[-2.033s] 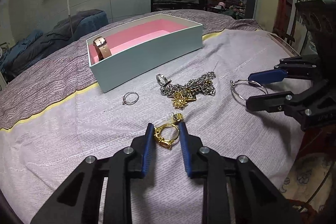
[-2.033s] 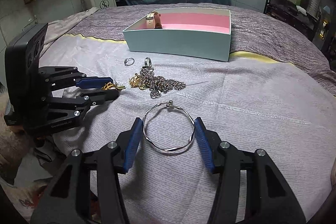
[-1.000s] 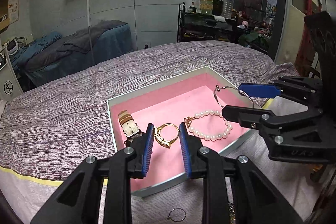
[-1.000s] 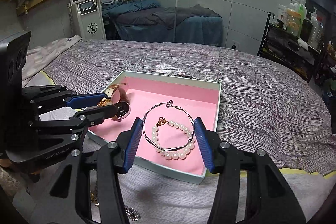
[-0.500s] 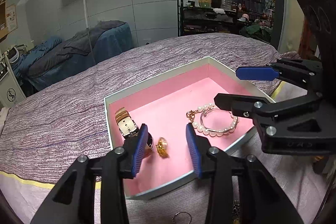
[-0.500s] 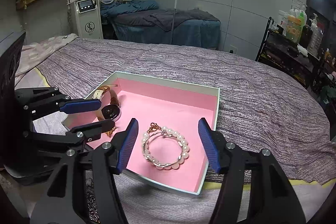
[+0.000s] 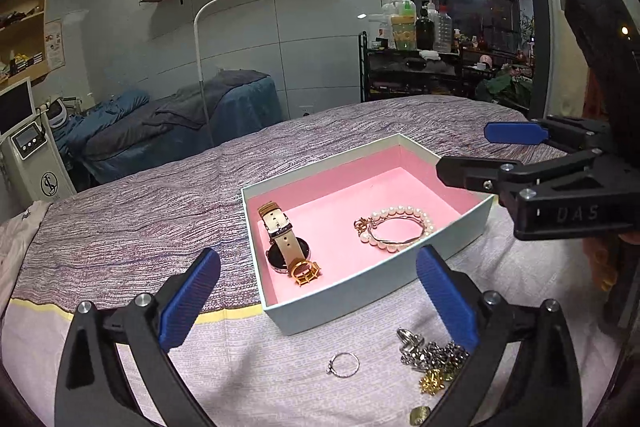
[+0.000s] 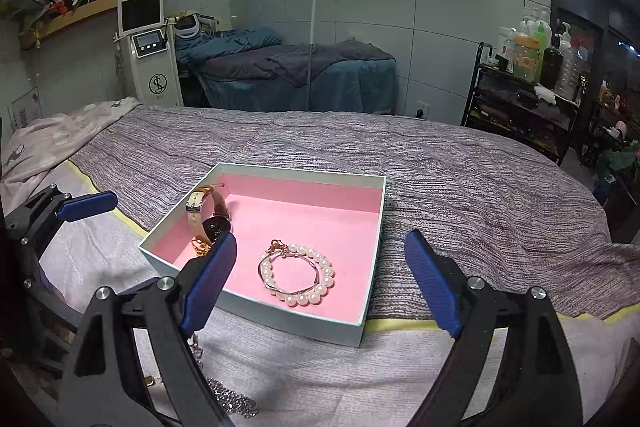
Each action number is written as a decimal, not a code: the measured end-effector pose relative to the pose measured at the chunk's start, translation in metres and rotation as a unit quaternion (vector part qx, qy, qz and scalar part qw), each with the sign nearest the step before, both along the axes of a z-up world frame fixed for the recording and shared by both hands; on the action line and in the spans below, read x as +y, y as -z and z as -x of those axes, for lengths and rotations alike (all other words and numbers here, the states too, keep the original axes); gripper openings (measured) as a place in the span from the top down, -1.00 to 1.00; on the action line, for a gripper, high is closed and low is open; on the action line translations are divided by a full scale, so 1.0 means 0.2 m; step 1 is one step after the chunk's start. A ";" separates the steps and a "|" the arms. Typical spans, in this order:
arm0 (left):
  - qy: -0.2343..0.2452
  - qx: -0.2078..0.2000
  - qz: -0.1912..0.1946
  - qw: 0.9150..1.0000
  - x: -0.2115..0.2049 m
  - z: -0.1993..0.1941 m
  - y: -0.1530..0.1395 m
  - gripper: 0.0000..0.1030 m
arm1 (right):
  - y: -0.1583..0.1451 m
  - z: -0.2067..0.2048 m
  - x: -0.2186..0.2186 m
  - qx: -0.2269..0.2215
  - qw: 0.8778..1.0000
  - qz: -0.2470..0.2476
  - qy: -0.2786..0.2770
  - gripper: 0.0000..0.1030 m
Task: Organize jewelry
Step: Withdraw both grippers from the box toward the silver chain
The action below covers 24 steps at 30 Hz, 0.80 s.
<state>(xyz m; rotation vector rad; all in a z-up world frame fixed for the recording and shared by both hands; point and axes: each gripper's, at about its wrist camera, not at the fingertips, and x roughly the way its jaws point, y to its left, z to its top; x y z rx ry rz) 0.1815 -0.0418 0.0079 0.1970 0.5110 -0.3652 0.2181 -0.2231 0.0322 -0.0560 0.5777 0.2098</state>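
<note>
One hand-held gripper (image 7: 502,155) (the right) reads "DAS".

I see a pale mint box (image 7: 372,291) with a pink lining. In it lie a watch (image 7: 280,235) with a beige strap and black face, a gold ring (image 7: 305,271) and a white pearl bracelet (image 7: 394,229). My grippers' pads (image 7: 188,301) are blue on black frames. The cloth (image 7: 260,367) is pale lilac edged in yellow; the blanket (image 8: 460,155) is streaked purple-grey.
</note>
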 end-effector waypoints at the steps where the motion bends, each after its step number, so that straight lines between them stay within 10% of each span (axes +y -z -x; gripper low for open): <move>1: -0.003 -0.002 0.007 1.000 0.02 0.03 0.00 -0.88 | 0.00 0.03 -0.01 0.000 1.000 -0.004 -0.001 -0.65; 14: -0.007 0.052 0.036 0.998 0.18 0.32 0.16 -0.87 | 0.18 0.35 0.02 0.060 0.997 0.009 -0.058 -0.64; 24: 0.014 0.075 0.036 0.996 0.15 0.39 0.22 -0.84 | 0.34 0.33 0.15 0.119 0.983 0.051 -0.130 -0.07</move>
